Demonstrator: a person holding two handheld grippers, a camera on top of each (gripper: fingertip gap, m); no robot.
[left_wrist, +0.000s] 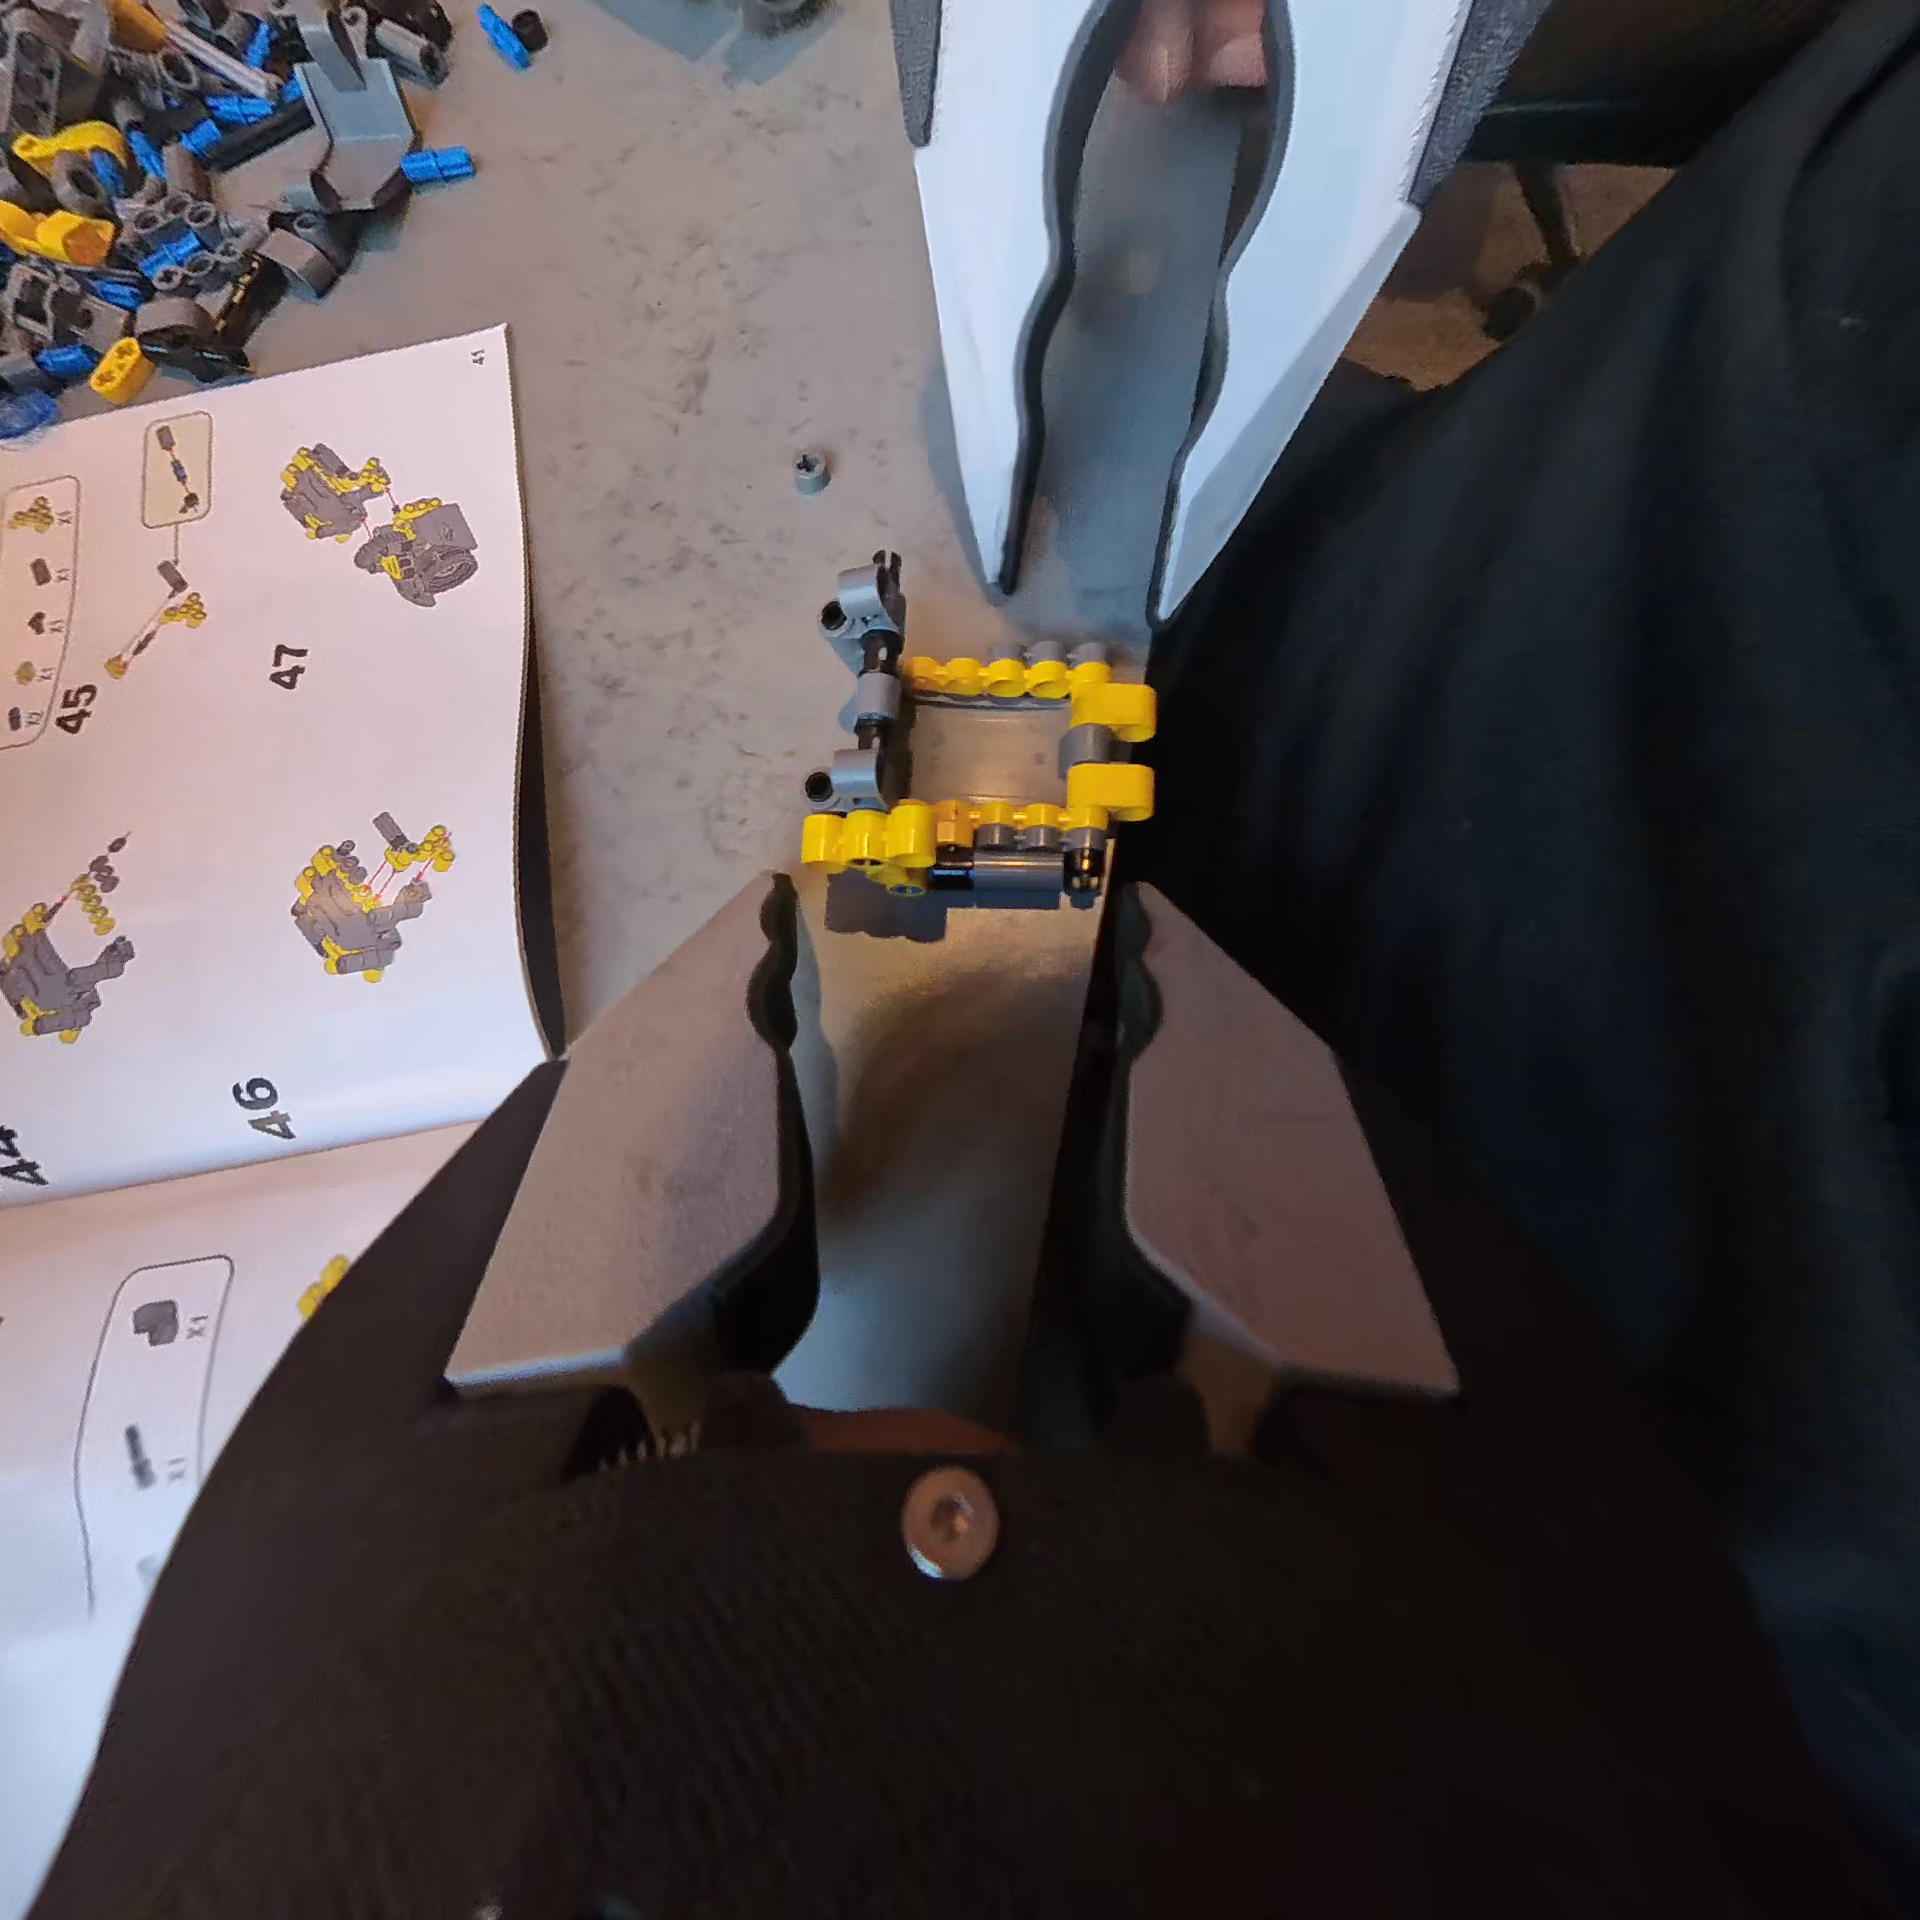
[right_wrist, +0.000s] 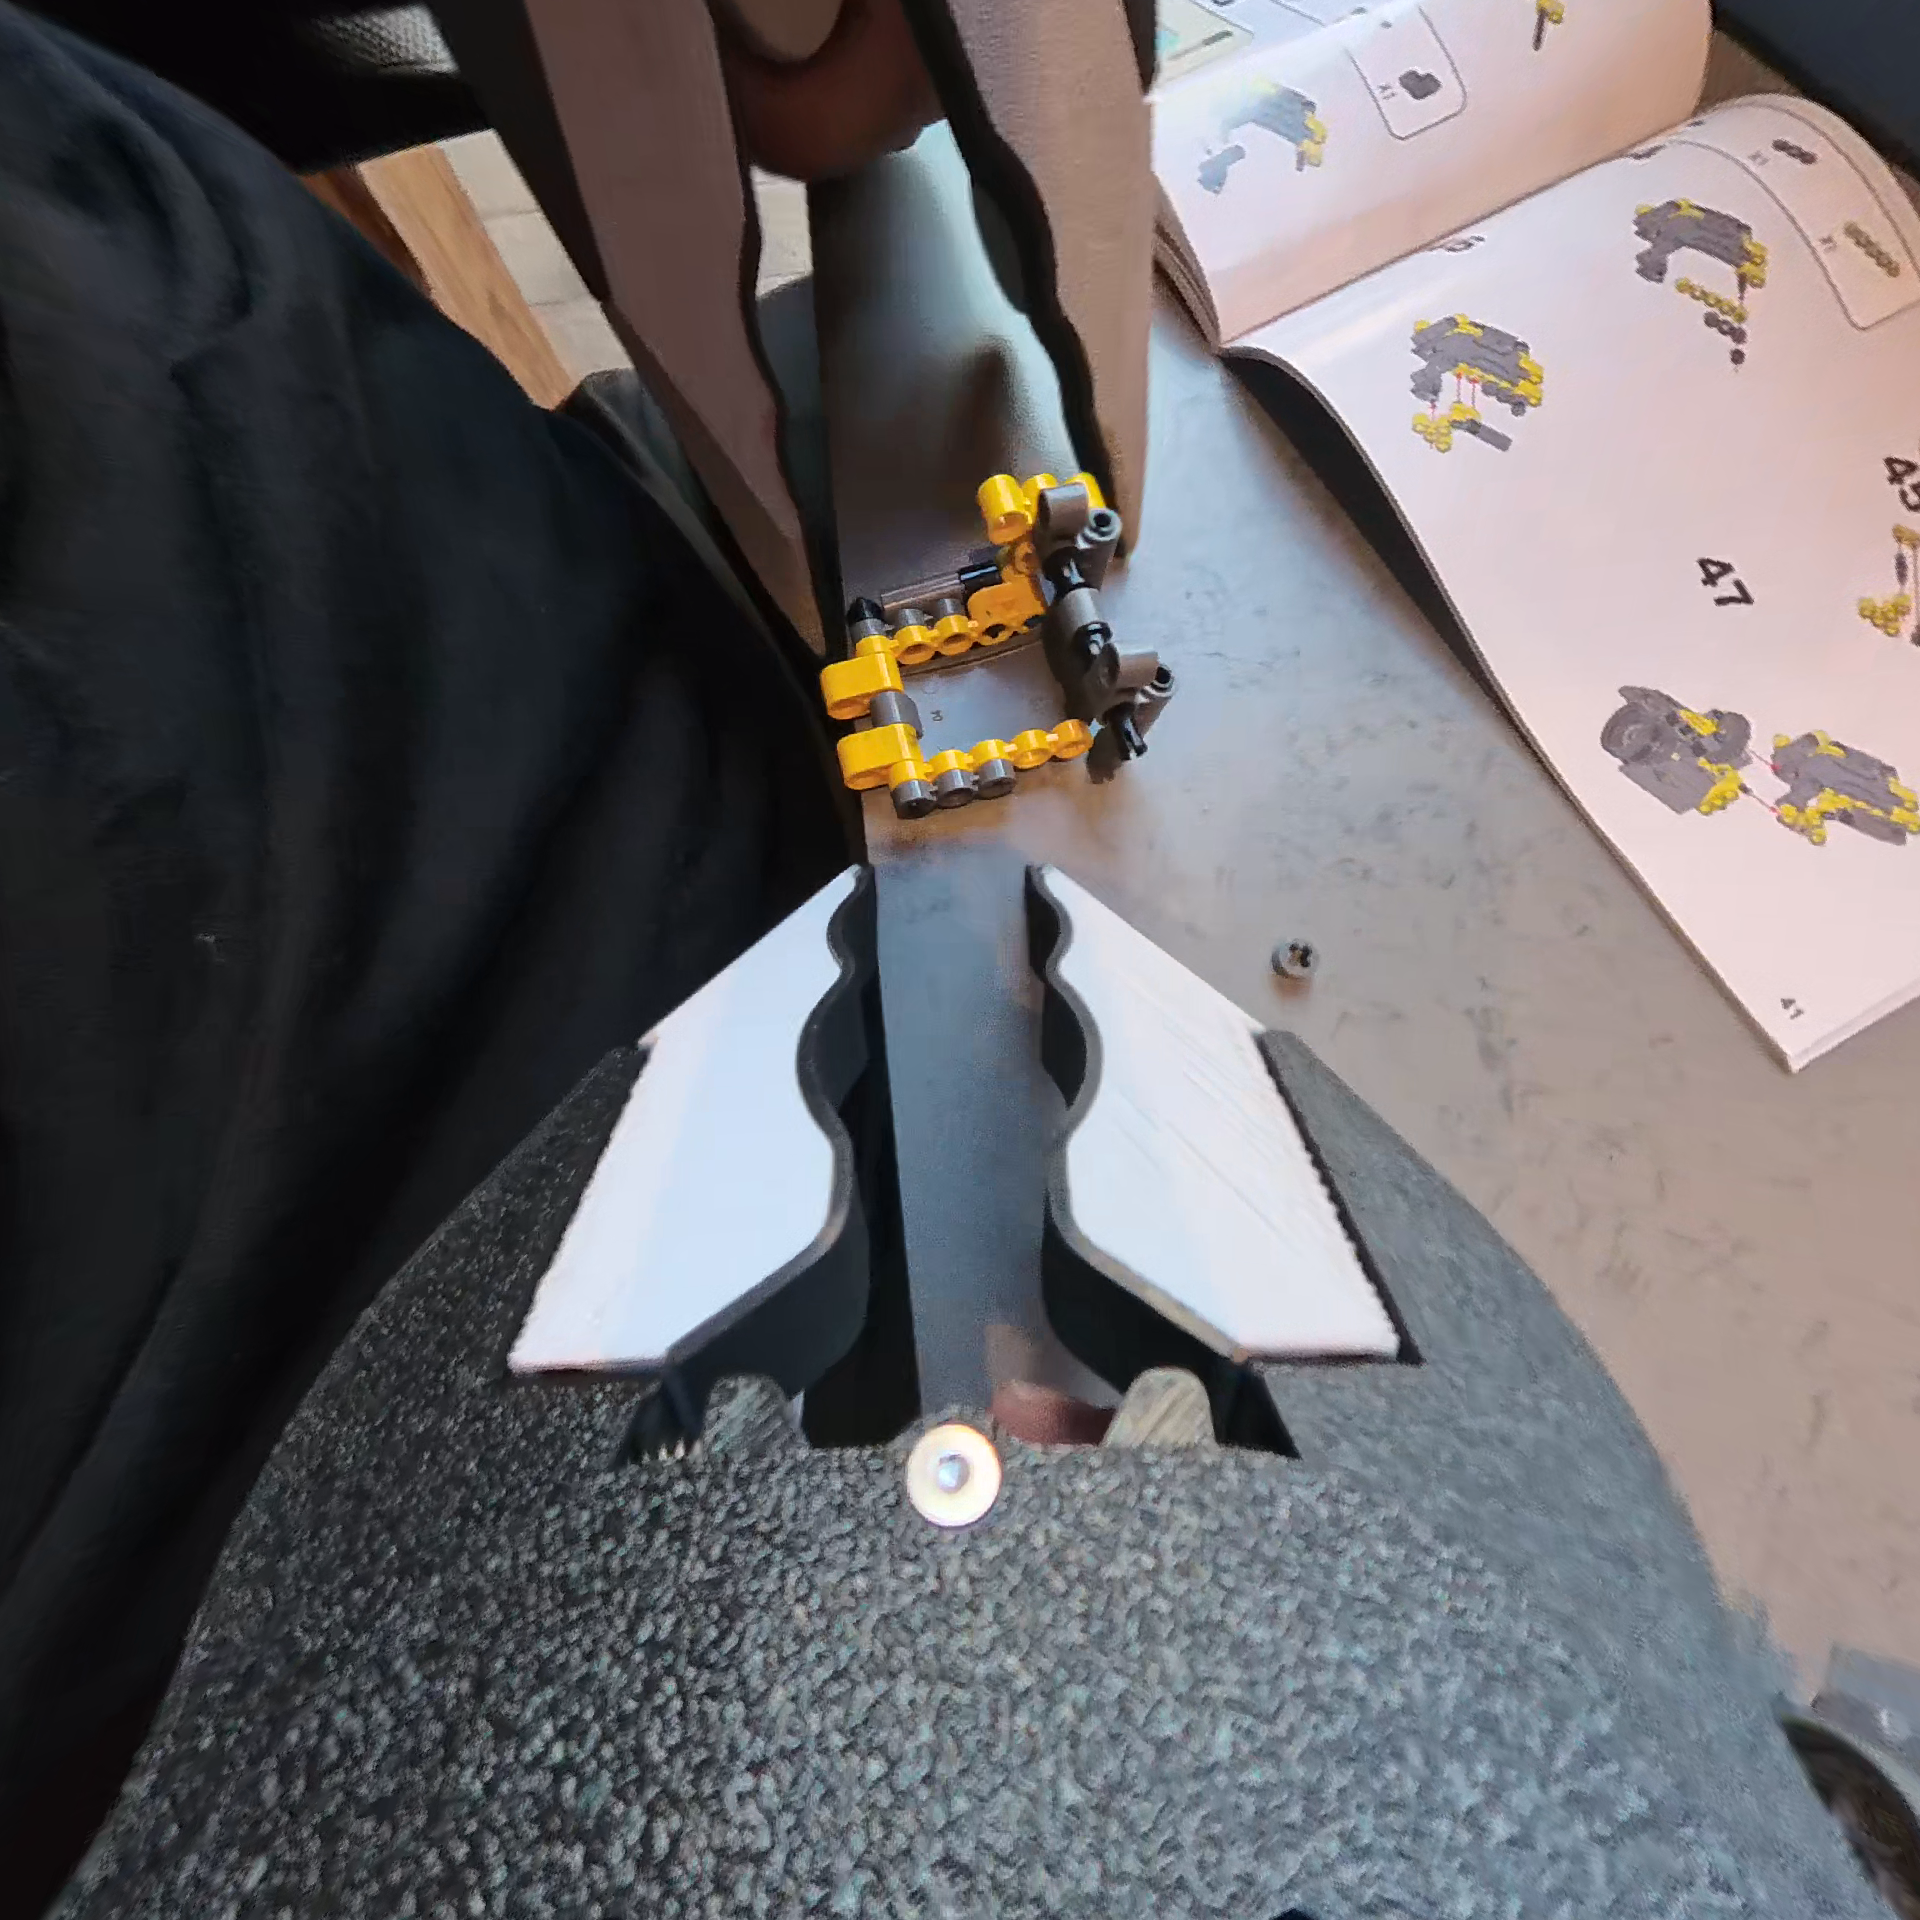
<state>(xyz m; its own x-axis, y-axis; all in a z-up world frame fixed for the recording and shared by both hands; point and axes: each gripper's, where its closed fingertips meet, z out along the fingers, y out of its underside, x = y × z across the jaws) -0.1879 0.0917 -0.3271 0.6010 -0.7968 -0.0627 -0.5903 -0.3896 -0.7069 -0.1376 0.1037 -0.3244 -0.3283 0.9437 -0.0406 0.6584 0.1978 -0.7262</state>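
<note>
Both claws, left claw (left_wrist: 940, 899) and right claw (right_wrist: 951, 883), are spread and empty. They face each other across the yellow-grey brick frame (left_wrist: 982, 769), which lies flat at the table (left_wrist: 675, 260) edge, reachable from both ends.

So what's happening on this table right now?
A person holds two tongs facing each other over a small yellow and grey brick frame lying at the table's edge. The left tongs and right tongs are both open, gripping nothing. An open instruction booklet and a pile of loose bricks lie nearby.
</note>
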